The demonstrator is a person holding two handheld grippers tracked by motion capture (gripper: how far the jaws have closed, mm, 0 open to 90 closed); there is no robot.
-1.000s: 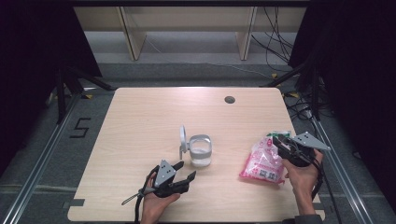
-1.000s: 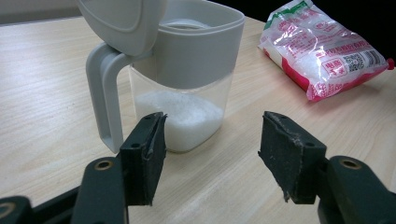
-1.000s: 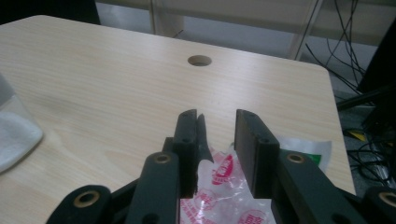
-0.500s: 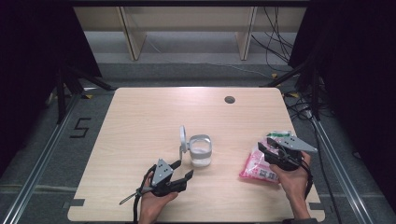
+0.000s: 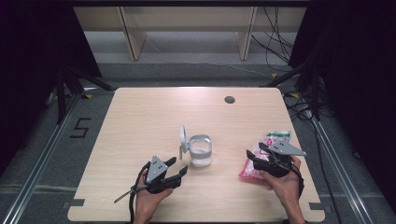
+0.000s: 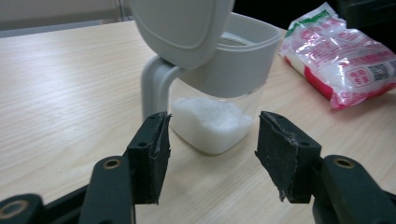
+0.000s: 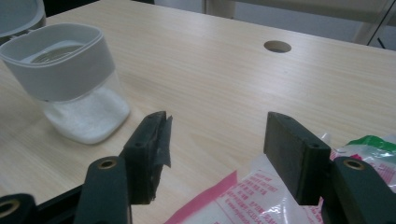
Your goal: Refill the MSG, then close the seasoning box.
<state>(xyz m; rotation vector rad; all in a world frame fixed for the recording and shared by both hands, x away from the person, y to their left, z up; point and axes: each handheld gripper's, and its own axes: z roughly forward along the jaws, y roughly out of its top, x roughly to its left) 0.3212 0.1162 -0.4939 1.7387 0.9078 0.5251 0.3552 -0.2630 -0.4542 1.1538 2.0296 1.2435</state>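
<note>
Sugar refill, grab stage

Your right gripper (image 5: 256, 156) hovers wide open, empty, over the sugar bag (image 7: 261, 196); left gripper (image 6: 210, 140) gapes empty facing the lid-up canister (image 5: 200, 150). Next, probably pinch that bag.

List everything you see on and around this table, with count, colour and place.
Container: one, clear with grey collar, white granules inside, table centre, hinged lid up.
Bag: one, pink and white with green end, right side of table, under the right tool.
Table: one, light wood, round hole near far edge.
Cables: several, black, floor beyond the table.
Left tool: one, black, jaws open, aimed at the container.
Right tool: one, black, jaws open, over the bag.
Hands: two, near edge, holding the tools.
</note>
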